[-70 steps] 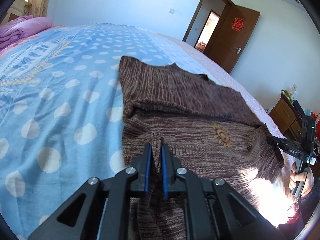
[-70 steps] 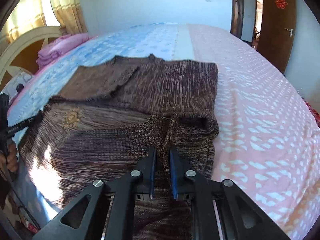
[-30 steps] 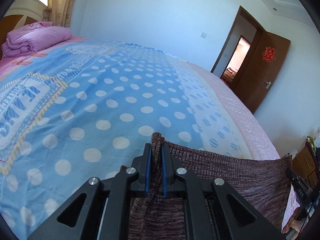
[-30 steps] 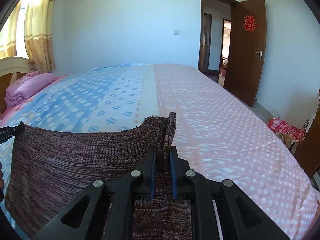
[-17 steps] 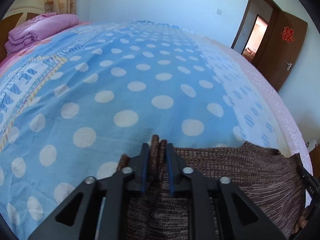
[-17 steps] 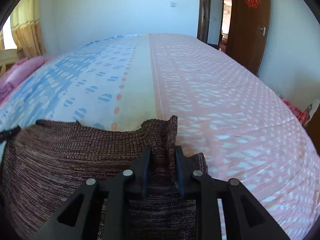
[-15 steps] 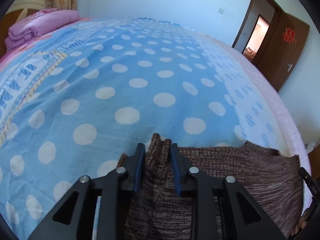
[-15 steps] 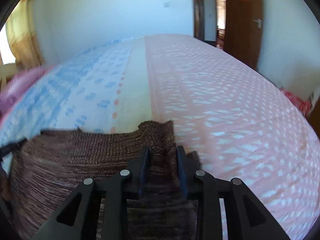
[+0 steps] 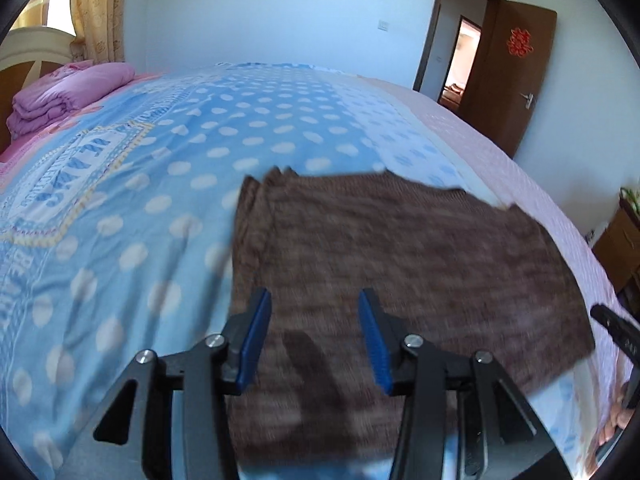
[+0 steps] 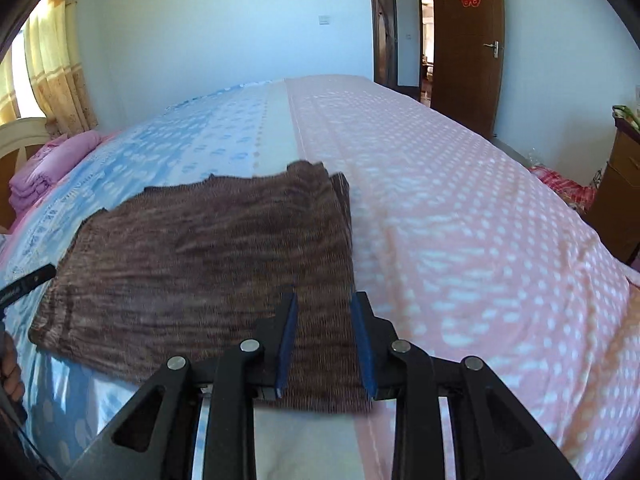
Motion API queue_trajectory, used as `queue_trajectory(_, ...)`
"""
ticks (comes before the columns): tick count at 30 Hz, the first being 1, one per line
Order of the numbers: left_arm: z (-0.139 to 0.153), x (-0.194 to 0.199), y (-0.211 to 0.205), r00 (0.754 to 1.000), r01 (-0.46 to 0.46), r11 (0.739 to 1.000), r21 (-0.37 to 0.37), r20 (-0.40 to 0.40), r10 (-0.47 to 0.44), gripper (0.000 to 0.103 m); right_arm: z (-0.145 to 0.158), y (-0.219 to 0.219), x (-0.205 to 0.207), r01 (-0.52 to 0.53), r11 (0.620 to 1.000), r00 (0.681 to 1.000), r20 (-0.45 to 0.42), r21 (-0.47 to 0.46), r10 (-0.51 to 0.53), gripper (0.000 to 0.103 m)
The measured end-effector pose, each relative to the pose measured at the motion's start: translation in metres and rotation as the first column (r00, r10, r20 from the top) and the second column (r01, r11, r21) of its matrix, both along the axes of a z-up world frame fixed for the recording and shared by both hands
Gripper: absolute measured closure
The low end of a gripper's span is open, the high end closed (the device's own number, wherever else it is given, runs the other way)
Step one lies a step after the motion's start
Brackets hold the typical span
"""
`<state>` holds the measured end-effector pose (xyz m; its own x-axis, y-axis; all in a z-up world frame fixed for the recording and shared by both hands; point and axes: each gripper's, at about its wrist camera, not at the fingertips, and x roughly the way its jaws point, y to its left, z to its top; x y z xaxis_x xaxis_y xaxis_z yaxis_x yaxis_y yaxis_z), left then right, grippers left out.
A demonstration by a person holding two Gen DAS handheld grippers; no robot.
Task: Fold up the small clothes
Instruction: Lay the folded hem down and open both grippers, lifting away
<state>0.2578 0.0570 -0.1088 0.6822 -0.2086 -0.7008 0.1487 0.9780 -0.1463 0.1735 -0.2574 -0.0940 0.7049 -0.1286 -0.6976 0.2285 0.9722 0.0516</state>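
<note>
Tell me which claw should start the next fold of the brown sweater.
Probably right: the right claw hangs open over the brown sweater near its side edge, while the left claw, just opened, sits further in.

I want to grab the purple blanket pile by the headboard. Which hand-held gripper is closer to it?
Left. The left hand-held gripper hangs over the brown sweater's edge on the purple blanket side; the right hand-held gripper is over the opposite edge.

Sweater (image 9: 400, 248): coarse ribbed knit, brown, matt. Bed cover (image 10: 460, 216): smooth woven cloth, matt, printed dots. Left gripper (image 9: 316, 332) and right gripper (image 10: 324, 328): matt black plastic frames, blue ridged pads, bright metal screw heads. Door (image 10: 466, 40): brown wood, slight sheen, metal handle.
</note>
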Motion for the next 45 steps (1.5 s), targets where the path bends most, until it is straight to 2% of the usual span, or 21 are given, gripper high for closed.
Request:
queue_trajectory(2,-0.004,-0.016,0.002,1.000,-0.004,1.000,-0.009,-0.008,0.004,0.044,-0.004,-0.005,-0.006,0.012,1.000,1.000,-0.014,0.020,-0.012,0.071)
queue_trajectory(5,-0.007,-0.030,0.011,0.999,-0.031,1.000,-0.006,0.009,0.031,0.037,-0.010,-0.008,-0.011,0.016,0.999,0.999,-0.033,0.051,-0.014,0.050)
queue_trajectory(7,-0.008,-0.032,0.020,0.997,-0.081,0.997,0.004,0.007,0.081,0.037,-0.013,-0.005,-0.010,0.001,0.999,0.999,-0.041,0.041,0.001,0.050)
queue_trajectory(8,-0.009,-0.032,0.026,0.995,-0.095,0.995,-0.014,-0.001,0.095,0.037,-0.014,-0.002,-0.012,-0.011,0.999,0.999,-0.035,0.038,0.012,0.057)
queue_trajectory(9,-0.010,-0.031,0.031,0.994,-0.105,0.994,-0.039,-0.012,0.105,0.037,-0.015,0.002,-0.014,-0.022,0.999,0.999,-0.023,0.026,0.023,0.088)
queue_trajectory(10,-0.012,-0.029,0.036,0.993,-0.113,0.992,-0.061,-0.031,0.111,0.037,-0.016,0.006,-0.013,-0.035,0.999,0.999,-0.030,0.020,0.036,0.102)
queue_trajectory(12,-0.018,-0.027,0.041,0.991,-0.118,0.989,-0.085,-0.066,0.112,0.037,-0.020,0.013,-0.012,-0.044,0.999,0.998,-0.045,0.027,0.045,0.103)
queue_trajectory(14,-0.025,-0.028,0.042,0.990,-0.110,0.989,-0.102,-0.095,0.100,0.048,-0.016,0.020,-0.021,-0.059,0.998,0.998,-0.035,0.024,0.060,0.103)
queue_trajectory(15,-0.028,-0.030,0.042,0.991,-0.101,0.989,-0.107,-0.104,0.089,0.067,-0.014,0.023,-0.026,-0.066,0.998,0.997,-0.028,0.007,0.066,0.103)
queue_trajectory(16,-0.031,-0.031,0.042,0.990,-0.106,0.990,-0.088,-0.106,0.096,0.075,-0.012,0.027,-0.032,-0.070,0.997,0.997,-0.026,-0.024,0.069,0.103)
queue_trajectory(20,-0.032,-0.036,0.045,0.992,-0.102,0.990,-0.094,-0.089,0.093,0.076,-0.030,0.016,-0.046,-0.016,0.999,0.996,-0.092,-0.049,0.011,0.103)
queue_trajectory(23,-0.030,-0.040,0.047,0.992,-0.099,0.991,-0.094,-0.088,0.091,0.070,-0.026,-0.012,-0.062,0.030,0.988,0.999,-0.021,0.149,-0.027,0.103)
queue_trajectory(25,-0.030,-0.042,0.051,0.993,-0.085,0.988,-0.130,-0.089,0.073,0.047,-0.015,-0.022,-0.066,0.040,0.975,0.998,0.029,0.218,-0.048,0.099)
queue_trajectory(26,-0.029,-0.043,0.053,0.994,-0.083,0.985,-0.152,-0.085,0.071,0.040,-0.009,-0.024,-0.067,0.035,0.972,0.997,0.057,0.232,-0.050,0.089)
queue_trajectory(27,-0.028,-0.044,0.055,0.994,-0.092,0.982,-0.167,-0.074,0.080,0.034,-0.005,-0.024,-0.066,0.030,0.973,0.996,0.070,0.228,-0.047,0.065)
queue_trajectory(29,-0.025,-0.041,0.057,0.993,-0.106,0.980,-0.166,-0.060,0.097,0.033,0.001,-0.022,-0.059,0.038,0.982,0.996,0.074,0.183,-0.052,0.040)
queue_trajectory(35,-0.033,-0.023,0.056,0.988,-0.138,0.976,-0.167,-0.092,0.124,0.035,-0.017,-0.012,-0.010,0.010,0.994,1.000,-0.012,0.107,-0.009,0.040)
queue_trajectory(36,-0.032,-0.023,0.054,0.989,-0.134,0.979,-0.156,-0.087,0.121,0.037,-0.022,-0.010,-0.004,-0.001,0.995,1.000,-0.023,0.100,0.003,0.059)
queue_trajectory(38,-0.033,-0.023,0.052,0.991,-0.120,0.982,-0.148,-0.078,0.110,0.061,-0.031,0.003,0.000,-0.005,1.000,0.998,-0.059,0.006,0.005,0.089)
queue_trajectory(39,-0.035,-0.024,0.052,0.992,-0.106,0.982,-0.158,-0.084,0.094,0.087,-0.030,0.006,-0.001,-0.012,1.000,0.999,-0.053,-0.026,0.011,0.094)
queue_trajectory(45,-0.031,-0.031,0.054,0.998,-0.059,0.977,-0.204,-0.038,0.052,0.094,-0.008,0.015,-0.028,-0.066,0.994,0.998,-0.003,-0.090,0.066,0.098)
